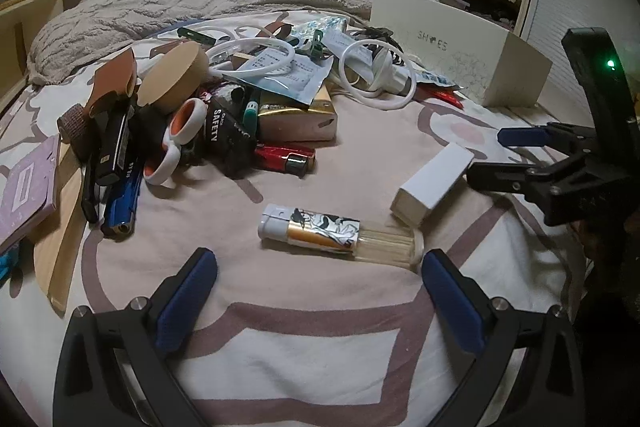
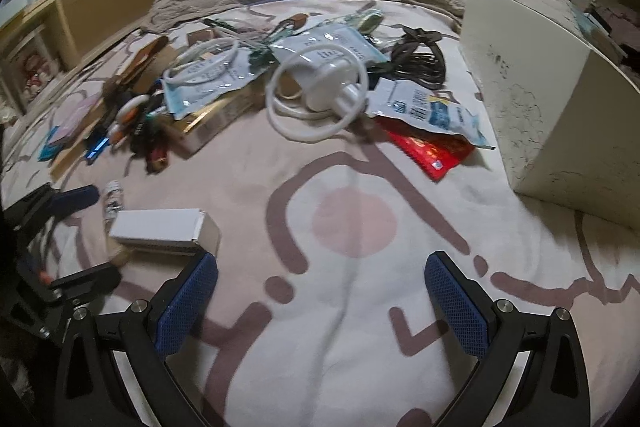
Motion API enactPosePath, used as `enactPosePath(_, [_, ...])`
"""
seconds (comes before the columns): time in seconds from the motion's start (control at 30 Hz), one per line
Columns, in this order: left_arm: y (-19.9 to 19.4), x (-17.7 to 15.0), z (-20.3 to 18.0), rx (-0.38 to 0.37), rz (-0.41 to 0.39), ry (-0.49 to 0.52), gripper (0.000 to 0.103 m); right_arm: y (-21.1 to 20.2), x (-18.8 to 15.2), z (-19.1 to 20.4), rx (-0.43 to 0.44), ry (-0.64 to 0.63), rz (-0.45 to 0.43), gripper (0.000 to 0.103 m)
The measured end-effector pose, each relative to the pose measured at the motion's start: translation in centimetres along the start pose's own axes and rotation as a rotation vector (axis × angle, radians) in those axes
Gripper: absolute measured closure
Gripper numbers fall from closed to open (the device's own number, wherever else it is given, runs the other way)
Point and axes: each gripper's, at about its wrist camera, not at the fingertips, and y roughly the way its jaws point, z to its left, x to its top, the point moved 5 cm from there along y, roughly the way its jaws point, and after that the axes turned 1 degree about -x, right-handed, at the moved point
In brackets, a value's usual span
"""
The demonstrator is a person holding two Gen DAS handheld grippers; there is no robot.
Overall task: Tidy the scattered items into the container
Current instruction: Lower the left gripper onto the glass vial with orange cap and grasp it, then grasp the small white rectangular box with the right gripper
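My left gripper (image 1: 319,281) gapes, empty, just short of the bottle (image 1: 340,233) lying on the bed (image 1: 320,347). My right gripper (image 2: 321,293), also spread and empty, nears the carton (image 2: 164,231). The shoebox (image 1: 460,55) waits well apart. Closing carelessly, I might roll the bottle away.

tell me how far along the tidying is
Barely started, from what shows. The shoe box stands at the bed's far edge; its inside is hidden, so nothing can be counted as packed. Nothing is in hand: the left gripper and right gripper both have open, empty jaws. Left: the clear-capped bottle, small white box, red lighter, white cable and the heap behind.
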Motion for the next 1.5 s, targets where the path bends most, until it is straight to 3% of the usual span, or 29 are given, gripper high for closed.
enactPosePath(0.5, [0.5, 1.8, -0.5, 0.005, -0.003, 0.069, 0.001, 0.3, -0.6, 0.1, -0.02, -0.032, -0.04, 0.0])
enactPosePath(0.67, [0.5, 1.8, -1.3, -0.017, -0.017, 0.105, 0.022, 0.3, -0.7, 0.3, -0.036, -0.042, -0.043, 0.0])
enactPosePath(0.8, [0.4, 1.9, -1.4, -0.024, -0.024, 0.104, 0.023, 0.2, -0.8, 0.6, -0.057, -0.049, -0.064, 0.0])
enactPosePath(0.9, [0.3, 1.8, -1.1, -0.016, -0.026, 0.09, 0.023, 0.1, -0.8, 0.4, -0.041, -0.039, -0.07, 0.0])
enactPosePath(1.1, [-0.2, 1.6, 1.7, 0.091, -0.037, -0.009, 0.023, -0.5, -0.7, 1.5, 0.03, -0.018, -0.068, 0.0])
enactPosePath(1.3, [-1.0, 1.5, 4.2, 0.127, -0.055, -0.101, 0.023, -1.6, -0.6, 5.0, 0.14, -0.027, -0.095, 0.0])
enactPosePath(1.5, [-1.3, 1.3, 5.5, 0.112, -0.066, -0.17, 0.023, -1.8, 0.7, 6.5, 0.165, 0.044, -0.139, 0.0])
